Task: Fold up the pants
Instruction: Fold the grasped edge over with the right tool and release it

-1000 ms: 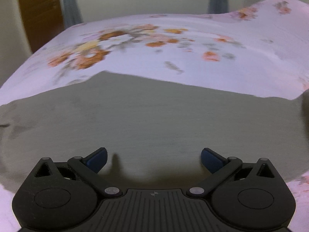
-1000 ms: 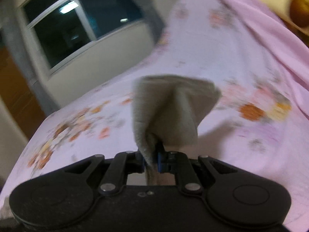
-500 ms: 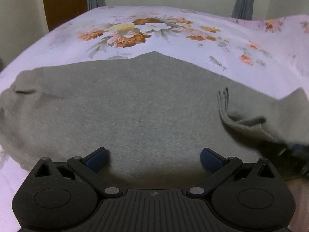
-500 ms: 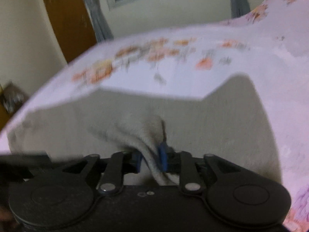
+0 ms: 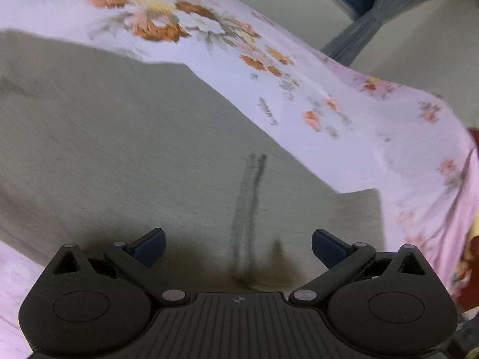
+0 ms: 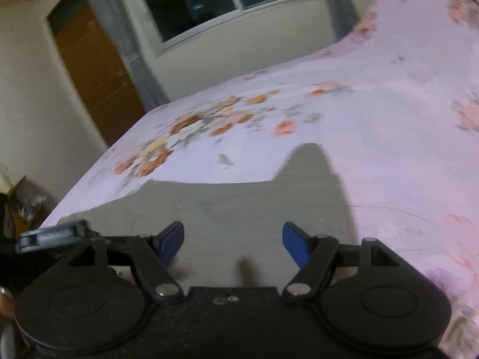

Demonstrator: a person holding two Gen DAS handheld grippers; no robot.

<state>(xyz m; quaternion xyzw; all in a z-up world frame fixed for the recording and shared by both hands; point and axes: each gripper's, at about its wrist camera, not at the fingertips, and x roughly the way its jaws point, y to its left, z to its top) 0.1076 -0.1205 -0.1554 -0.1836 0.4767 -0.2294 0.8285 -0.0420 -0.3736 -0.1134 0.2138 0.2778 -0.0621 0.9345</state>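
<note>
Left gripper (image 5: 238, 246) jaws wide, right gripper (image 6: 233, 240) jaws just opened

Dim, warm indoor light falls from overhead, with night outside the dark glass window (image 6: 209, 3). Short soft shadows darken the flat grey fabric pants (image 5: 134, 149) just beside the camera. Both views smear with motion blur, and fisheye bends everything far from that window.

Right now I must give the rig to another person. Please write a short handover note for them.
Left claw: open, empty, over the grey knit pants.
Right claw: jaws have just been opening; nothing between them, pants fabric lies below.
Pants lie flat on the pink floral bedsheet.
Done: one fold laid down and let go, it appears.
Left: likely another fold, then smoothing.
</note>
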